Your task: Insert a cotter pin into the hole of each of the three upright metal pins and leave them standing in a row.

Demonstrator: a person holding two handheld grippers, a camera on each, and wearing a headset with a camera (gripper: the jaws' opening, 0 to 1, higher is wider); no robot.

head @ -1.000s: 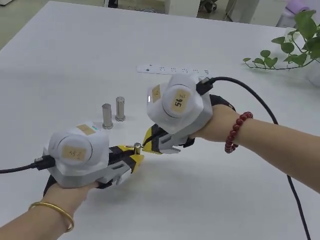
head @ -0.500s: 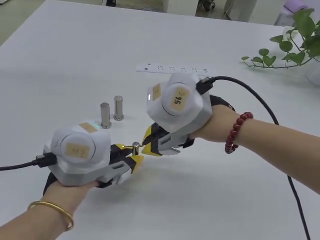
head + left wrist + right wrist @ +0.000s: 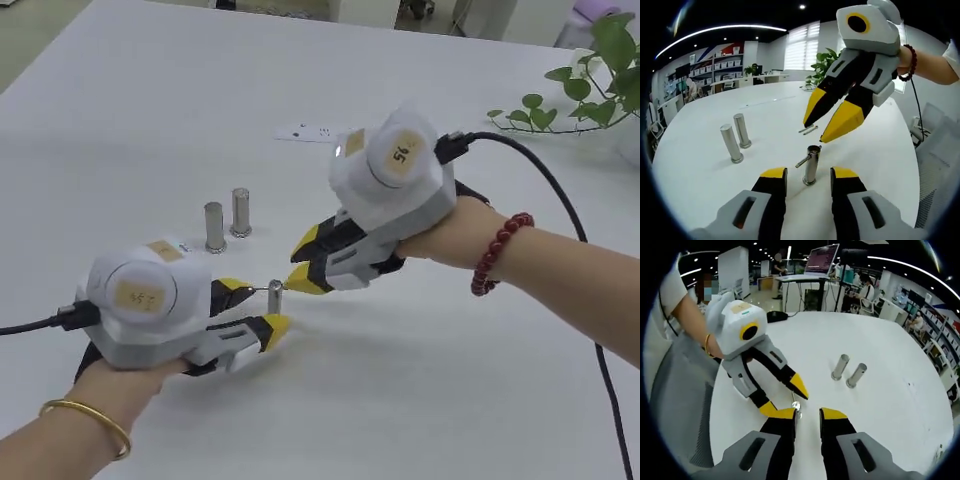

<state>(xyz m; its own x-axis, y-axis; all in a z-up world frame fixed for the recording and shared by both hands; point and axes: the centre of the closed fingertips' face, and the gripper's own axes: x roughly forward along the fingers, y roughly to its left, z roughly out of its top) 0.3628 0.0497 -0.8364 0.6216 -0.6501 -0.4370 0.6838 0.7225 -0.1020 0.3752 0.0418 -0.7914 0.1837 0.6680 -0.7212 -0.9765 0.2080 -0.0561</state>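
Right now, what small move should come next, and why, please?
Probably the right tongs should fetch a spare cotter pin from the table: they are open, the near pin already carries one, and the two back pins look bare.

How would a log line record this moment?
left tool open | right tool open | cotter pin in near pin | two rear pins bare

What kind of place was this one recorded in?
Most likely an open-plan office or lab. There is a large white table with a power strip and a potted plant, storage shelves along a wall, and a desk with a big monitor.
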